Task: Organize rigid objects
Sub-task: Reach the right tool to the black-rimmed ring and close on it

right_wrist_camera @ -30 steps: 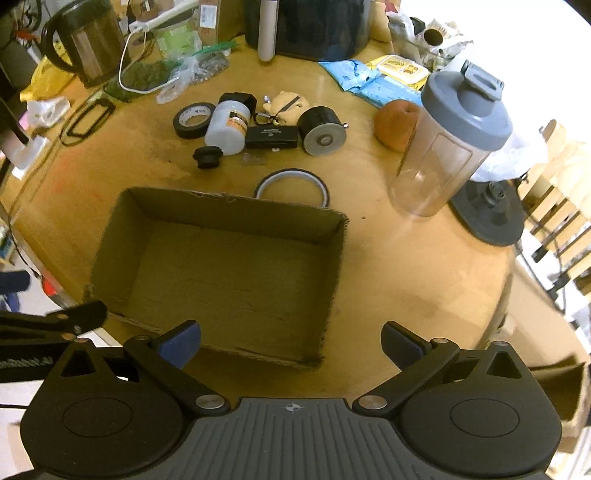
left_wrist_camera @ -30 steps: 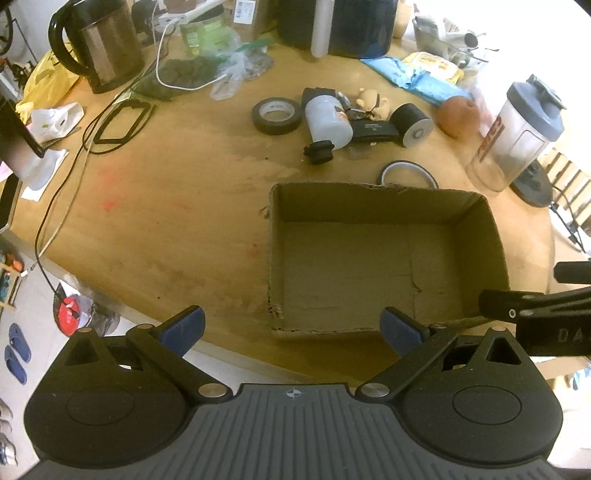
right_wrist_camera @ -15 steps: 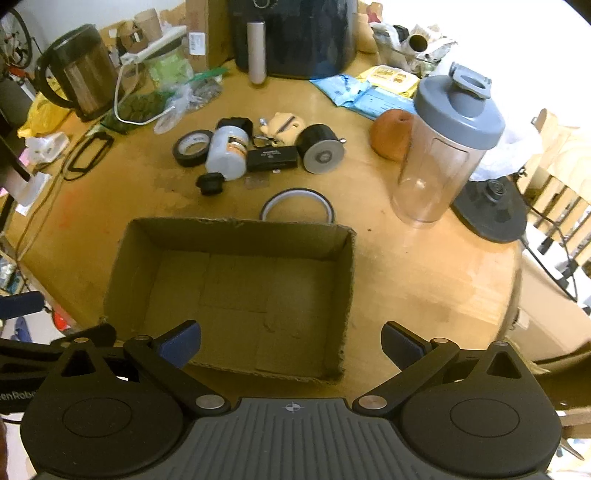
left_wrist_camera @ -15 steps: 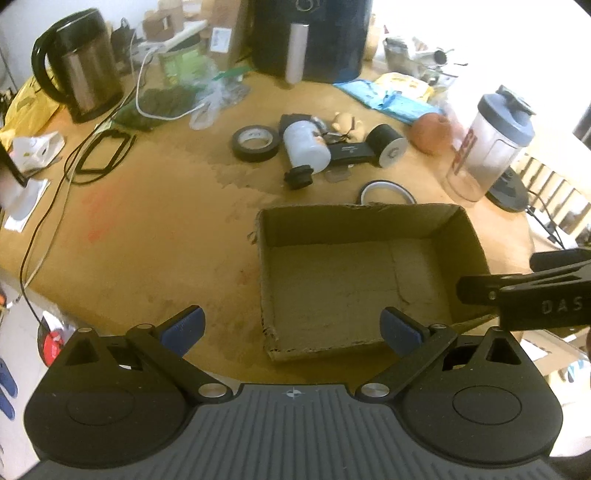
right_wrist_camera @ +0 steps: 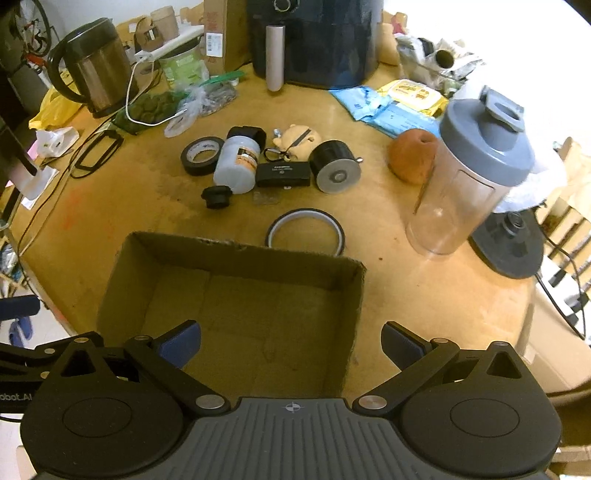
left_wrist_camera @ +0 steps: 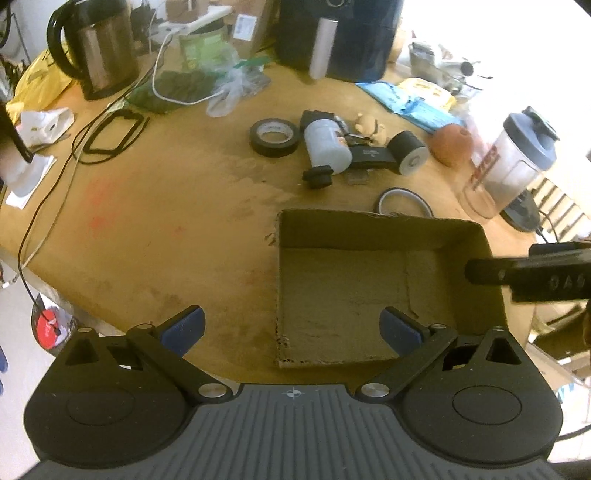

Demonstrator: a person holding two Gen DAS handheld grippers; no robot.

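Left gripper (left_wrist_camera: pixel 291 326) jaws wide, empty, above near edge of round wooden table (left_wrist_camera: pixel 155 221). Right gripper (right_wrist_camera: pixel 291 341) jaws wide, empty, over open brown cardboard box (right_wrist_camera: pixel 236 314). Black tape roll (right_wrist_camera: pixel 201 155), white plastic bottle (right_wrist_camera: pixel 238 166), black cylinder (right_wrist_camera: pixel 334 166) clustered at 12 o'clock beyond box.

We see a round wooden table (right_wrist_camera: pixel 424 295), worn and stained. Strong window glare washes out the upper right of both views. Slatted wooden chair (right_wrist_camera: pixel 569 221) at right edge. Light floor (left_wrist_camera: pixel 14 332) lower left of the left wrist view, pale wall (right_wrist_camera: pixel 110 9) top left.
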